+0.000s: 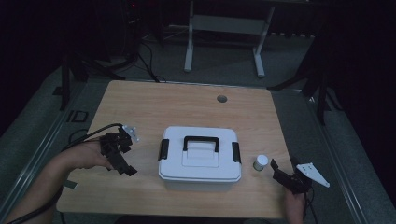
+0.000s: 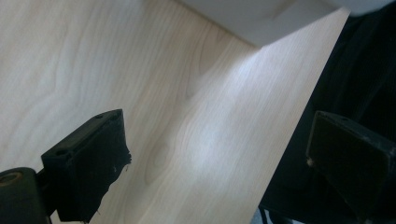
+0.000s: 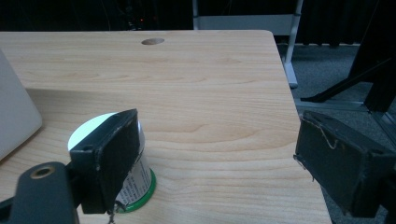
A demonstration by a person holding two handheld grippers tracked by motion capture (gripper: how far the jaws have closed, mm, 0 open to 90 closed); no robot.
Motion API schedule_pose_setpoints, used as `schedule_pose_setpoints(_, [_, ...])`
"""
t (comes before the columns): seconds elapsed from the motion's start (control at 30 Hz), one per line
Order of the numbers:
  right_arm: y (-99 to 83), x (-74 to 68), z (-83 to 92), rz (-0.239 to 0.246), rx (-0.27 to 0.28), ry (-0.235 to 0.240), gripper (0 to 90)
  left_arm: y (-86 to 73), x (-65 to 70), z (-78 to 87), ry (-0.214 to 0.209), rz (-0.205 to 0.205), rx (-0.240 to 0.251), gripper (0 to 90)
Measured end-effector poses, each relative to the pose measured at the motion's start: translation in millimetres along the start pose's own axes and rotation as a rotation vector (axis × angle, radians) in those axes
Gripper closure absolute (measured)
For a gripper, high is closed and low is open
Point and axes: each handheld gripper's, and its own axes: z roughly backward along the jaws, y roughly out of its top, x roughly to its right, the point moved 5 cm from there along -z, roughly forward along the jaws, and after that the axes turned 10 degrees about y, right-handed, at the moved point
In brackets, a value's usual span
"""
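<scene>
Bottle (image 3: pixel 135 184), small and round, stands upright on the desk (image 1: pixel 187 105) near its front right corner, long axis vertical, flat white cap facing up. In the right gripper view its white body carries a printed label and ends in a green band at the base, which rests on the wood. The right gripper (image 1: pixel 285 173) sits just beside it: that gripper's own left finger (image 3: pixel 112 158) is in front of the bottle and hides part of its side, while the other finger stands well off toward the desk's right edge. The bottle is therefore not between the fingers; they are spread wide with bare wood between them. Whether the near finger touches the bottle cannot be told.

In the high view the bottle (image 1: pixel 260 162) stands just to the right of a white plastic box (image 1: pixel 200 161), close to it but apart. The box is rectangular with rounded corners, a smooth lid, a black handle lying flat across the lid and a black latch on each short side. It sits at the middle of the desk's front half.

The left gripper (image 1: pixel 119 151) rests to the left of the box, held in a hand (image 1: pixel 86 156) that comes in from the lower left. Its fingers are also wide apart, over pale wood grain, with a corner of the box beyond them.

The desk is light wood with rounded corners and a round cable hole (image 1: pixel 222 99) near its far edge.
</scene>
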Motion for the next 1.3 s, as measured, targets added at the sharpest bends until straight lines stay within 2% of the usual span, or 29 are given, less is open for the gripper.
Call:
schedule_pose_setpoints(0.23, [0.0, 0.3, 0.2, -0.002, 0.002, 0.002, 13.4, 15.9, 3.7, 7.5, 0.009, -0.027, -0.002, 4.7])
schedule_pose_setpoints(0.37, [0.1, 0.4, 0.4, -0.001, 0.003, 0.003, 13.4, 24.3, 5.0, 9.8, -0.003, -0.038, -0.001, 4.7])
schedule_pose_setpoints(0.4, [0.1, 0.4, 0.2, 0.0, 0.003, 0.002, 13.4, 26.5, 4.8, 9.9, 0.008, -0.044, -0.004, 4.7])
schedule_pose_setpoints(0.53, [0.1, 0.5, 0.2, 0.0, 0.003, 0.002, 13.4, 35.5, 6.0, 9.3, -0.003, -0.057, -0.017, 4.7])
schedule_pose_setpoints(0.7, [0.0, 0.5, 0.4, -0.004, 0.003, 0.006, 13.4, 47.8, 8.3, 11.6, 0.009, -0.092, -0.037, 4.7])
schedule_pose_setpoints(0.87, [0.0, 0.5, 0.5, -0.005, 0.003, 0.006, 13.4, 58.6, 9.8, 14.5, 0.011, -0.107, -0.043, 4.7])
schedule_pose_setpoints(1.07, [0.0, 0.5, 0.6, -0.005, 0.003, 0.009, 13.4, 72.8, 14.5, 12.0, 0.028, -0.157, -0.103, 4.7])
schedule_pose_setpoints(1.3, [0.0, 0.4, 0.6, -0.004, 0.004, 0.01, 13.4, 95.0, 18.3, 12.0, 0.019, -0.194, -0.1, 4.8])
